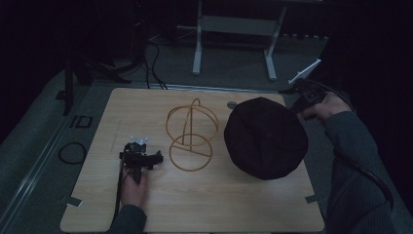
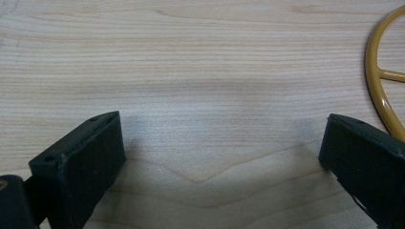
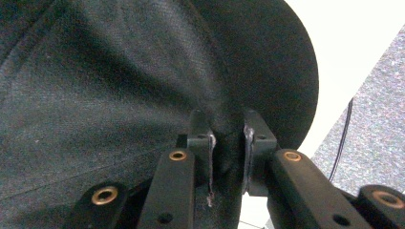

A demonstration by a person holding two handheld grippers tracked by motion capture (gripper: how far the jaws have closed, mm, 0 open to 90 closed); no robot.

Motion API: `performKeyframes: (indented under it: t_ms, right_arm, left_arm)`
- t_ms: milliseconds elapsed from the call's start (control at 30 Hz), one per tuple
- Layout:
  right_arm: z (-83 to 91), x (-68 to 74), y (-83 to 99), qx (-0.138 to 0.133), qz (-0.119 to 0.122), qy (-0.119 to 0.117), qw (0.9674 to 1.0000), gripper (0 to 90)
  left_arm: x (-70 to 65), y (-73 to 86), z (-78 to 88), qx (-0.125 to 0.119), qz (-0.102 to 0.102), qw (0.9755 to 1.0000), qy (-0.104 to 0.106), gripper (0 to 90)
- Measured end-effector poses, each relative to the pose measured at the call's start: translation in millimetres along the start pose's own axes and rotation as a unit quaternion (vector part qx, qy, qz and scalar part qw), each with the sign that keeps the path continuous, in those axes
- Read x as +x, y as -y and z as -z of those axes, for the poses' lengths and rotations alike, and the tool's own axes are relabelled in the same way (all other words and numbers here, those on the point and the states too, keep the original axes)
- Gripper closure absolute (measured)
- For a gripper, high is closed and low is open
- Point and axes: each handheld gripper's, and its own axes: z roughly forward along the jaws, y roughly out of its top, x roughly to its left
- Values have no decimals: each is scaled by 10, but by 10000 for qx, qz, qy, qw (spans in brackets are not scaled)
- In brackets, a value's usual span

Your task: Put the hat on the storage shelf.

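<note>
Right tool [image 3: 227, 143] pinches hat [image 3: 119, 86].

We hold our left gripper [image 1: 141, 157] low at the near left, our left hand [image 1: 134, 190] wrapped round its handle from behind and the forearm coming straight in from the bottom edge. In the left gripper view its two black jaws stand wide apart with nothing between them. Our right arm reaches far forward along the right side, sleeve to the wrist, the right hand [image 1: 325, 107] gripping the right gripper [image 1: 296, 105] with its grey plate tilted upward. In the right gripper view its jaws are drawn close together, pinching a fold of dark fabric
</note>
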Motion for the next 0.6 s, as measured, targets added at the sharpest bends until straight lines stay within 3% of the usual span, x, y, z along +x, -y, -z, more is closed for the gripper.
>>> performKeyframes:
  t_ms: [367, 600]
  right_arm:
    - [258, 66, -89, -192, -258, 136, 9994, 776]
    - [301, 91, -132, -268, -443, 143, 9986, 776]
  left_arm:
    - [0, 0, 0, -1, 1, 10000, 0, 12]
    - [0, 0, 0, -1, 1, 10000, 0, 12]
